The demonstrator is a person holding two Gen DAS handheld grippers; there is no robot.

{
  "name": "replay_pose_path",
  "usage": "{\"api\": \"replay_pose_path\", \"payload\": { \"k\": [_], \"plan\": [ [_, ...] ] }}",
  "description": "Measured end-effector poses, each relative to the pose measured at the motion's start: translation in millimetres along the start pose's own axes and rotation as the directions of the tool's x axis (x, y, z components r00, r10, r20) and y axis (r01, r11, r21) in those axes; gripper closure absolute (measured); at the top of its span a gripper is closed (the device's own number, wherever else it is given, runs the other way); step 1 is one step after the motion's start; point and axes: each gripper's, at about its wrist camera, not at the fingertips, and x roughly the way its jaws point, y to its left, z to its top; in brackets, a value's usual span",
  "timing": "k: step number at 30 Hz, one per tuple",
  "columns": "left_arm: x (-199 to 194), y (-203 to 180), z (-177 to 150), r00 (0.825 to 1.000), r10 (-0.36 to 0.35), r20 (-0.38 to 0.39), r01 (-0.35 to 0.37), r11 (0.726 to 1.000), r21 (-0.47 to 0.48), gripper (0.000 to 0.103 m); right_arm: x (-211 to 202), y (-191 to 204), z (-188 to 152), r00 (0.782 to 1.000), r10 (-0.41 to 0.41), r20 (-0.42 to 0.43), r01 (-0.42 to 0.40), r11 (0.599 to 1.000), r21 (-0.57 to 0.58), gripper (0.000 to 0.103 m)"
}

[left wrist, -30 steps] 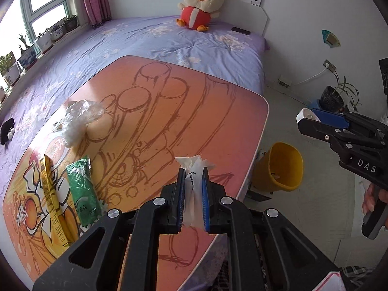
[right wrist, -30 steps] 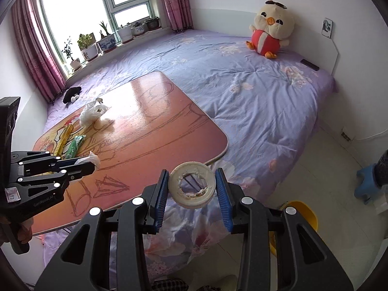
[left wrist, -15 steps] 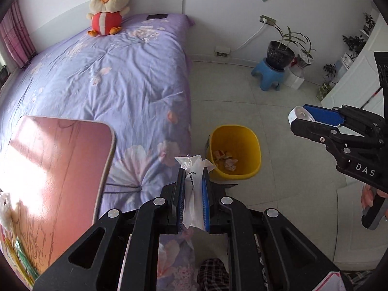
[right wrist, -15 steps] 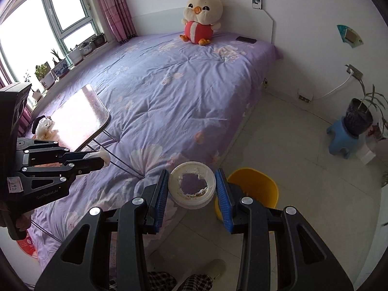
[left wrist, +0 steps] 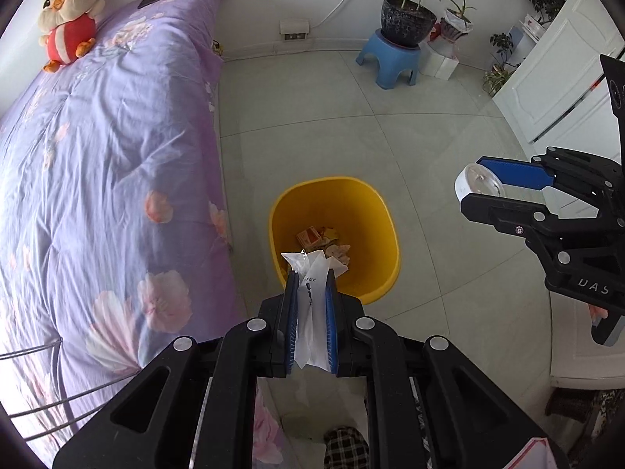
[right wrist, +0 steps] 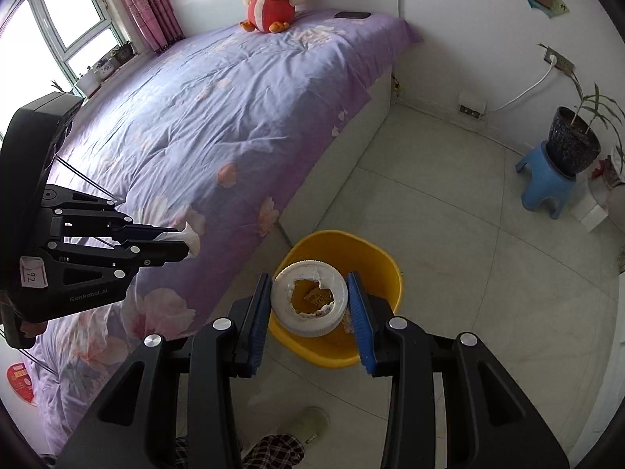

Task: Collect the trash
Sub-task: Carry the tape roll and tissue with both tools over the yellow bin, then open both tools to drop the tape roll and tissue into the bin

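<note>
**Two claws, each loaded, above the bin**

Left wrist view: left gripper (left wrist: 310,273) pressed nearly together, pinching a crumpled white wrapper (left wrist: 310,293) that sticks out past its tips. Yellow bin (left wrist: 386,226) just beyond, scraps inside. Right gripper (left wrist: 484,193) off to the right.

Right wrist view: right gripper (right wrist: 310,293) spread partway, pads clamping a white round lid (right wrist: 285,301) with a torn centre. Bin directly beneath and beyond; bed (right wrist: 218,117) to the left.
</note>
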Motion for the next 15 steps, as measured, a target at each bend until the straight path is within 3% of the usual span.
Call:
{"api": "replay_pose_path", "payload": {
  "k": [15],
  "plan": [
    [159,-15,21,0.986,0.021,-0.163,-0.02,1.0,0.012,0.09,145,-70,-30,0.986,0.069,-0.149,-0.07,0.997,-0.006,0.063]
  ]
}}
